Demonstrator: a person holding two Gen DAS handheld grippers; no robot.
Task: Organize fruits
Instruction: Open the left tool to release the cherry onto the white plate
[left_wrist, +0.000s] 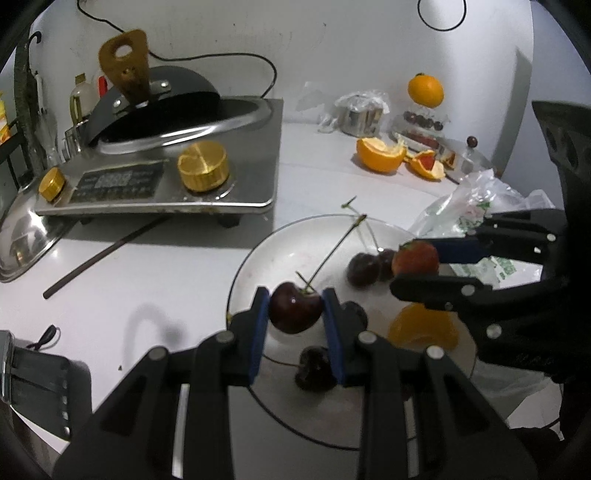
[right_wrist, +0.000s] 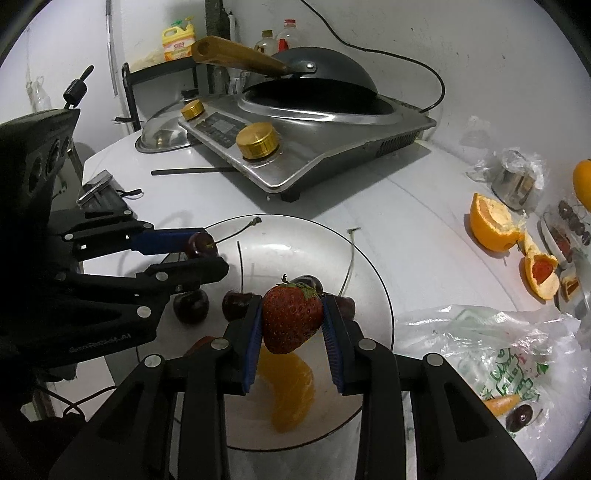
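Gripping a dark cherry (left_wrist: 295, 312) between its blue pads (left_wrist: 258, 332), the left gripper (left_wrist: 295, 321) hung over the near-left part of the glass plate (left_wrist: 258, 258), while the right gripper (right_wrist: 291, 328) was clamped on a strawberry (right_wrist: 291, 317) above the plate's middle. Both fruits were lifted clear of the glass, so the step in hand looked like carrying each piece in to be set down on the plate, with the release not yet made. The next move probably called for lowering each gripper to a bare patch, clear of the loose cherries (right_wrist: 192, 304) and the orange segment (right_wrist: 291, 391) already lying there, and only then parting the jaws, since a round cherry dropped from any height could roll off the shallow rim. In the left wrist view the held cherry's stem (left_wrist: 332, 251) ran up and away toward the far right, its long axis slanted rather than upright. The strawberry's long axis stood roughly upright in the right wrist view, green cap at the top and tip pointing down toward the orange segment. Beyond the plate, orange peel halves (right_wrist: 491, 221) and a plastic bag (right_wrist: 498, 347) lay to the right, and an induction cooker (right_wrist: 303, 147) carrying a wok (right_wrist: 317, 85) stood behind.
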